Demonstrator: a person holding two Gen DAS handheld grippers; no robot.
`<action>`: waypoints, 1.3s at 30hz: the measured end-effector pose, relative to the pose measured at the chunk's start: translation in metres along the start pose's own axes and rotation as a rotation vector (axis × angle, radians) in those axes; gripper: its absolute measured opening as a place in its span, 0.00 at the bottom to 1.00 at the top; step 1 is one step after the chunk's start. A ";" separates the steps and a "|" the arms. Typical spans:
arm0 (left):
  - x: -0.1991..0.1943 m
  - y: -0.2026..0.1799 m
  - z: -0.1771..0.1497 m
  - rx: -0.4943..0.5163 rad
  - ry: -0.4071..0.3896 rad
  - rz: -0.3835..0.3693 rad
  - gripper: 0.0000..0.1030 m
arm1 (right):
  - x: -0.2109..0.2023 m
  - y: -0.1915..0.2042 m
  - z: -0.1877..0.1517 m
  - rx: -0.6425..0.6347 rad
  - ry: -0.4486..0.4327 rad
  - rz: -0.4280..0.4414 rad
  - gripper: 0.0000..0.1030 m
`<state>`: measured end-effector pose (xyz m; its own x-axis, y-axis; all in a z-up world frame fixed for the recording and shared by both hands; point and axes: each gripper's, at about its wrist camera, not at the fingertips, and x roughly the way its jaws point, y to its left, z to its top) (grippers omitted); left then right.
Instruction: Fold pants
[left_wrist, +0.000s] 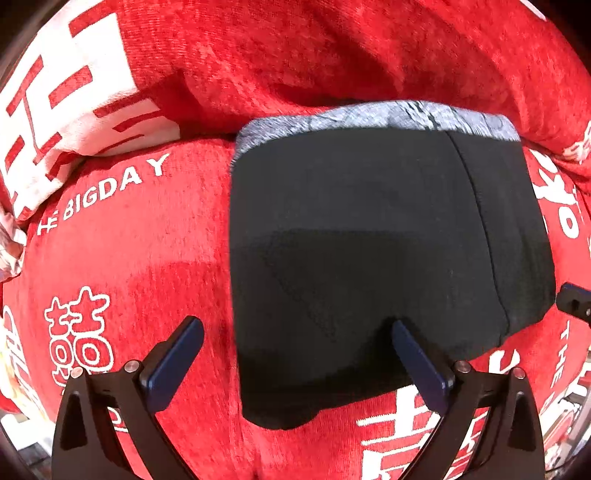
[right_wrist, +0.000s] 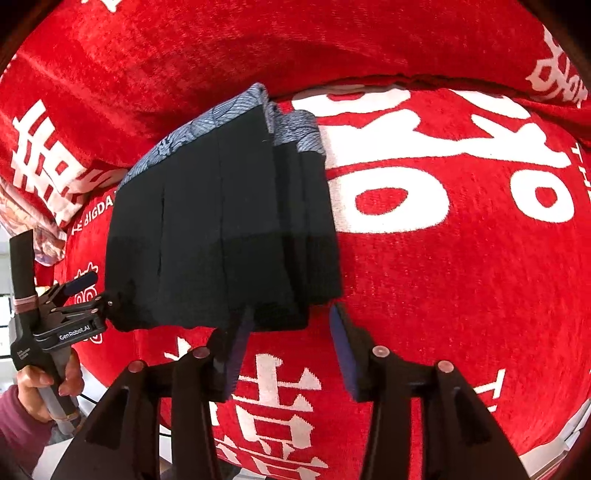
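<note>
A red cover (left_wrist: 140, 258) with white lettering and characters is spread over the surface, rising in a fold at the back; folded black pants (left_wrist: 369, 258), grey patterned waistband at the far edge, lie flat directly on it.

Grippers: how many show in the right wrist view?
2. The right gripper fills the bottom, fingers open at the near edge of the folded black pants. The left gripper sits at the left edge, at the pants' near-left corner.
</note>
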<state>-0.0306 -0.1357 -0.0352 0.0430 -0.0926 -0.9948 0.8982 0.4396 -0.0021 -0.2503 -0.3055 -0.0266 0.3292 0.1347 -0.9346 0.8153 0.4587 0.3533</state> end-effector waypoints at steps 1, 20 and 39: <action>0.000 0.003 0.002 -0.011 -0.001 -0.007 0.99 | 0.000 -0.002 0.000 0.004 0.001 0.002 0.51; 0.025 0.045 0.039 -0.074 0.029 -0.166 0.99 | 0.017 -0.033 0.021 0.072 0.018 0.165 0.69; 0.070 0.042 0.070 -0.094 0.072 -0.450 0.99 | 0.064 -0.044 0.073 0.031 0.081 0.373 0.72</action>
<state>0.0407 -0.1863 -0.0979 -0.3755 -0.2319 -0.8974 0.7767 0.4495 -0.4412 -0.2306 -0.3808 -0.0993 0.5685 0.3570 -0.7412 0.6609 0.3385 0.6698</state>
